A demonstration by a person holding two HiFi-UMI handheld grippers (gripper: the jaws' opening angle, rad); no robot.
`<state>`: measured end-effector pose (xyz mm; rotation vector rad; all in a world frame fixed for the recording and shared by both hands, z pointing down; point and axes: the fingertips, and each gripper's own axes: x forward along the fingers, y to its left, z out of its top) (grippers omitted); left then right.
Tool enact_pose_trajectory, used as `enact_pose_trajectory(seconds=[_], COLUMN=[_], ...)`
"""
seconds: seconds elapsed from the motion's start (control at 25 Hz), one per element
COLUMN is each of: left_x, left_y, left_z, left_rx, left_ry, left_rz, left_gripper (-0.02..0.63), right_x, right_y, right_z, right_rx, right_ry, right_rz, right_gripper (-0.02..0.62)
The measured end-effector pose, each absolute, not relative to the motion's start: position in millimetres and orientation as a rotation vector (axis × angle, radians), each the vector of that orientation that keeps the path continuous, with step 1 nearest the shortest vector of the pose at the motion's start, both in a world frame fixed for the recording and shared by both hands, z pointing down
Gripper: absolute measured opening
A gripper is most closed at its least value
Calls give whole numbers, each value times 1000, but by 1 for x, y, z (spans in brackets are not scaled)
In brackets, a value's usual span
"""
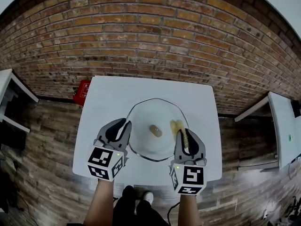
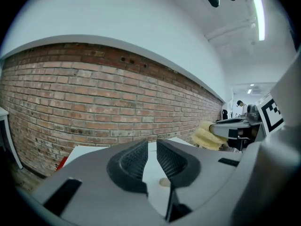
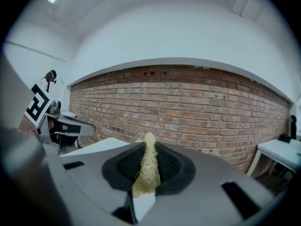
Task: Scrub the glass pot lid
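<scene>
A round glass pot lid (image 1: 150, 111) with a tan knob (image 1: 155, 131) lies flat on the white table (image 1: 108, 98). My left gripper (image 1: 120, 126) is at the lid's left rim. In the left gripper view its jaws (image 2: 151, 149) stand a narrow gap apart, and the knob (image 2: 164, 182) and table show through that gap. I cannot tell whether the glass rim lies between the pads. My right gripper (image 1: 186, 133) hovers over the lid's right part, shut on a yellow sponge (image 1: 178, 126). The sponge (image 3: 148, 168) is squeezed thin between the black pads.
A brick wall runs behind the table. A red object (image 1: 82, 92) lies on the wooden floor at the table's far left corner. Other white tables stand at the left (image 1: 9, 86) and right (image 1: 282, 121). A person is far off in the room.
</scene>
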<state>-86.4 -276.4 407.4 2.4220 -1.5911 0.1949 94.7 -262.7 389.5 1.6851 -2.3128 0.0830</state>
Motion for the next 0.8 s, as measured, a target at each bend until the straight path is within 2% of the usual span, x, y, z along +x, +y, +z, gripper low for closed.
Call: enact_pose_trajectory(seconds=[0.8], left_x=[-48], left_y=[-212], left_z=[256], left_rx=[2633], left_ry=[-1701], left_rz=[21], left_gripper=[11], right_x=[99], right_y=[-194], right_z=[251], right_rx=[1789], right_ry=[-2536], right_rz=[-141], right_gripper=[58])
